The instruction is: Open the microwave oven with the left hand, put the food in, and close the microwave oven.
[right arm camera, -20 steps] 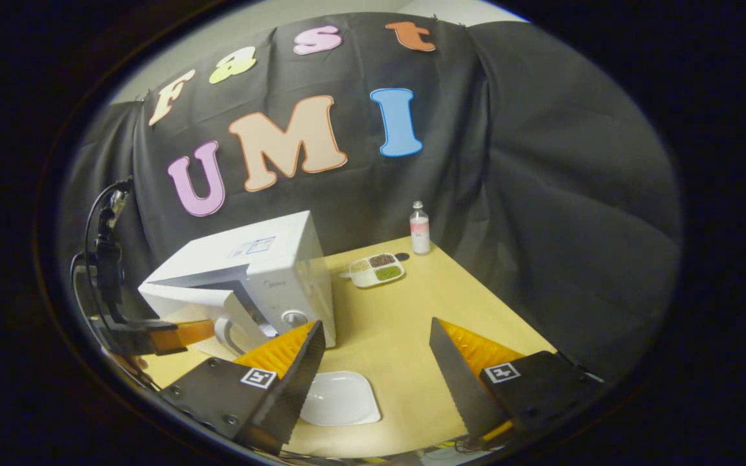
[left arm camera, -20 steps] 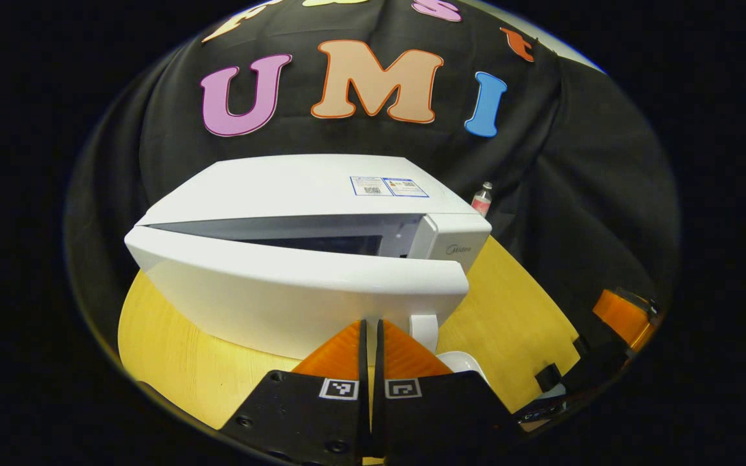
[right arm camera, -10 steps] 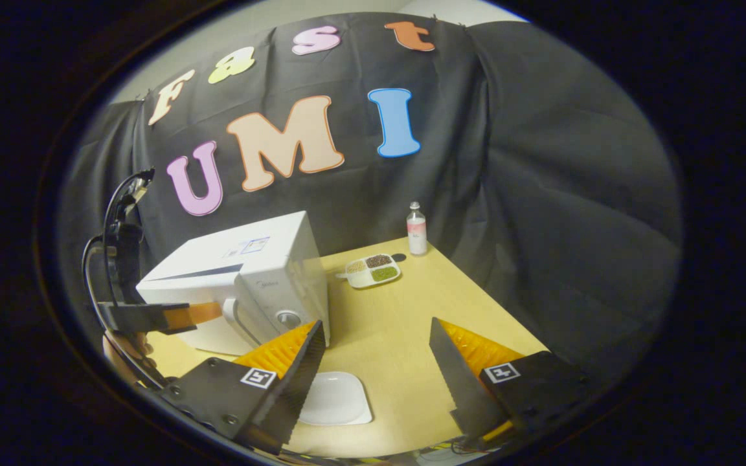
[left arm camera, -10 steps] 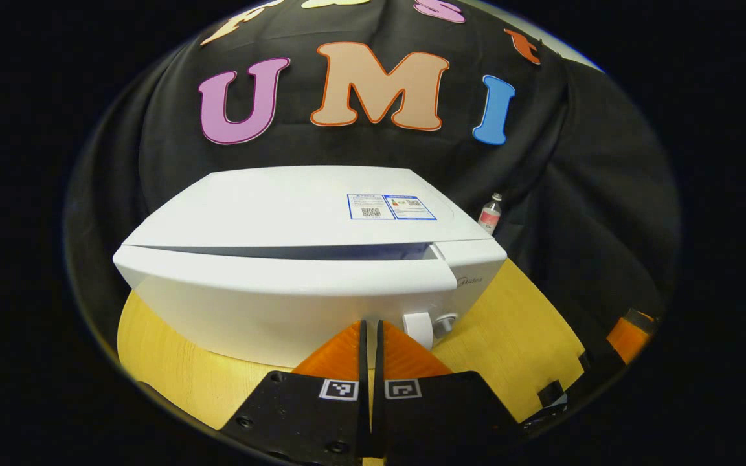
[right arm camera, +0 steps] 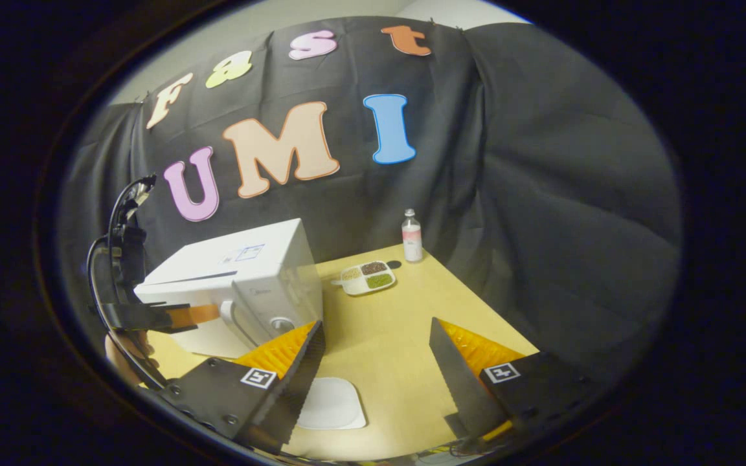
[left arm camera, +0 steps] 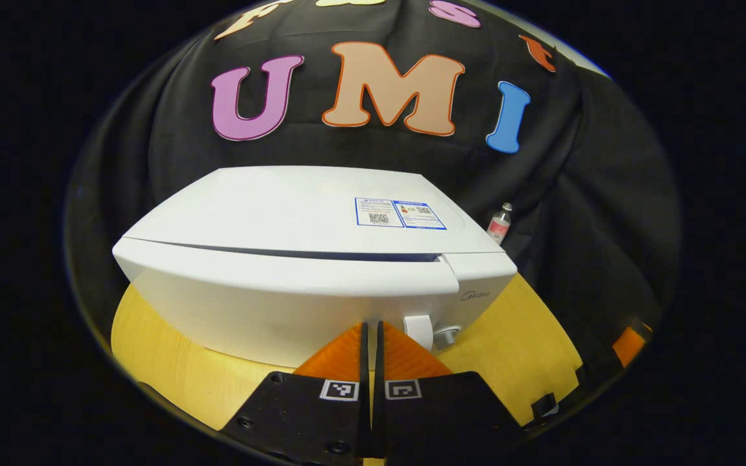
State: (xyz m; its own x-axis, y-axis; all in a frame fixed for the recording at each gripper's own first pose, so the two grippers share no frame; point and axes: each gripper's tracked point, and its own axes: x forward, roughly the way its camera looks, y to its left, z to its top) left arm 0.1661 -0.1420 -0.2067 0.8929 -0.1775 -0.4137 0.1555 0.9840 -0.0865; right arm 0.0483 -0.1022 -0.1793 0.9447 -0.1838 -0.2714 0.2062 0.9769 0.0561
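Microwave oven (left arm camera: 308, 259): sitting at the bench's (right arm camera: 405, 323) left edge, door nearly shut. Left gripper (left arm camera: 369, 330): fingers pressing together against the door. Right gripper (right arm camera: 373, 362): hanging spread over a white plate (right arm camera: 331, 401); its view is adding a sectioned food tray (right arm camera: 363, 278) toward the far edge.

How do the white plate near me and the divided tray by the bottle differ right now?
The white plate looks bare, while the divided tray holds fillings in separate compartments. The plate lies close in, partly behind a finger of the right gripper; the tray sits far back near the bottle. The plate is squarish, the tray more oblong. Both lie flat on the table, outside the microwave.
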